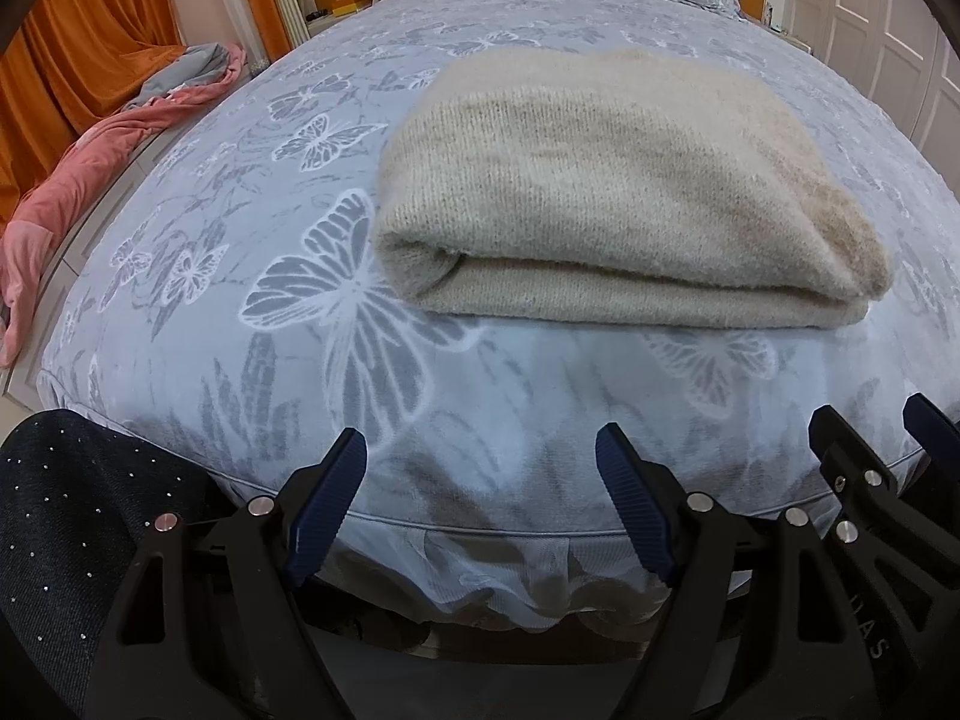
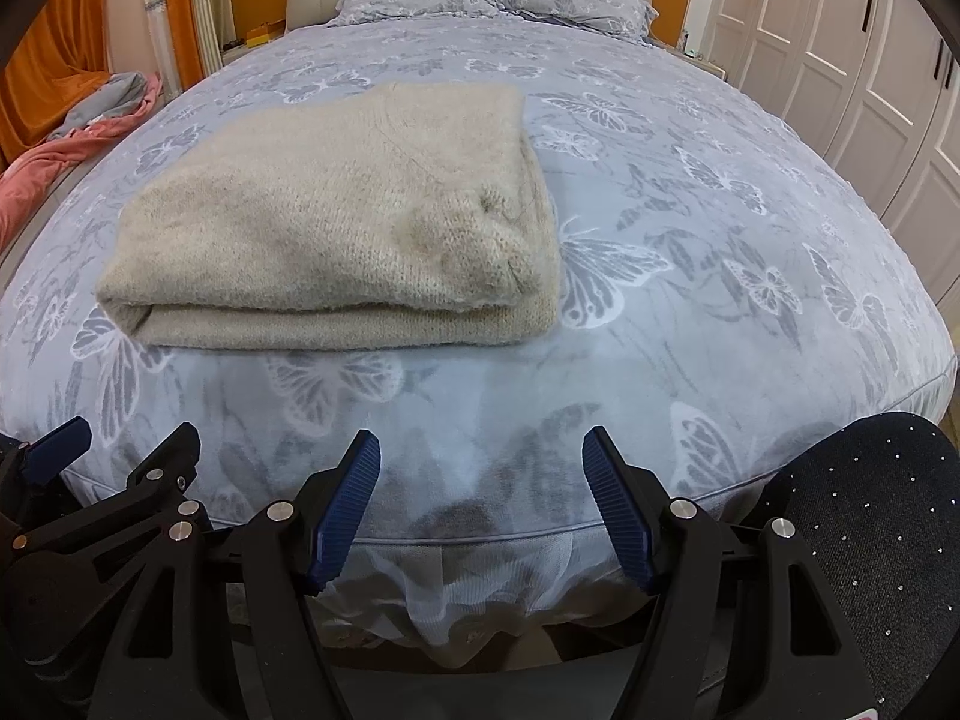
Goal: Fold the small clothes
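Observation:
A beige knitted sweater (image 1: 606, 180) lies folded into a thick rectangle on the bed, its folded edge facing me; it also shows in the right wrist view (image 2: 336, 222). My left gripper (image 1: 480, 450) is open and empty, held at the foot edge of the bed, short of the sweater. My right gripper (image 2: 480, 450) is open and empty too, beside the left one, to the right of the sweater. The right gripper also appears at the right of the left wrist view (image 1: 864, 420), and the left gripper at the left of the right wrist view (image 2: 132, 438).
The bed (image 2: 750, 312) has a blue-grey butterfly cover, with pillows (image 2: 492, 0) at the headboard. A pink and grey garment (image 1: 90, 162) lies off the bed's left side by orange curtains. White wardrobe doors (image 2: 840, 60) stand on the right. My dark studded trouser legs (image 1: 66, 516) (image 2: 876, 534) are near the bed's foot.

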`<move>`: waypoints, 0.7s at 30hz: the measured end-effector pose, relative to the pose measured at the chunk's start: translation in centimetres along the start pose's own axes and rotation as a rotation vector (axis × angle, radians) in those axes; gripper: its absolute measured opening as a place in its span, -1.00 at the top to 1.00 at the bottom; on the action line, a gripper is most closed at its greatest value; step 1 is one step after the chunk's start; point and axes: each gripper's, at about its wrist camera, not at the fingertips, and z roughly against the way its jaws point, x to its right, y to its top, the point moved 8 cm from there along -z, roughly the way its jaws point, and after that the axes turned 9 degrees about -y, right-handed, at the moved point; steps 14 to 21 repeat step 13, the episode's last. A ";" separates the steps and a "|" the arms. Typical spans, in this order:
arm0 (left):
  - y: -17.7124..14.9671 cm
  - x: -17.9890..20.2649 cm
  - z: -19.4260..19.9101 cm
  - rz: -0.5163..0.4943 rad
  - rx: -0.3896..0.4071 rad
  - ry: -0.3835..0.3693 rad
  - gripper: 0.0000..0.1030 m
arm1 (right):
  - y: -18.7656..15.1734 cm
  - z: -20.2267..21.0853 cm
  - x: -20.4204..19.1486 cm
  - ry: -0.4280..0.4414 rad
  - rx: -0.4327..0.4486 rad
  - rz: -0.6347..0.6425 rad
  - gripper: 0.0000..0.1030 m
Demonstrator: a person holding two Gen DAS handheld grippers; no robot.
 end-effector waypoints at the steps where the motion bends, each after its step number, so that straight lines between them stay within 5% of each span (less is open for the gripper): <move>1: 0.0 0.0 -0.1 0.000 -0.002 0.001 -0.49 | 0.0 0.0 0.0 -0.002 -0.002 0.001 -0.33; 21: -0.2 0.2 -0.1 -0.012 0.001 0.011 -0.38 | -0.1 -0.3 0.0 -0.006 -0.010 0.004 -0.33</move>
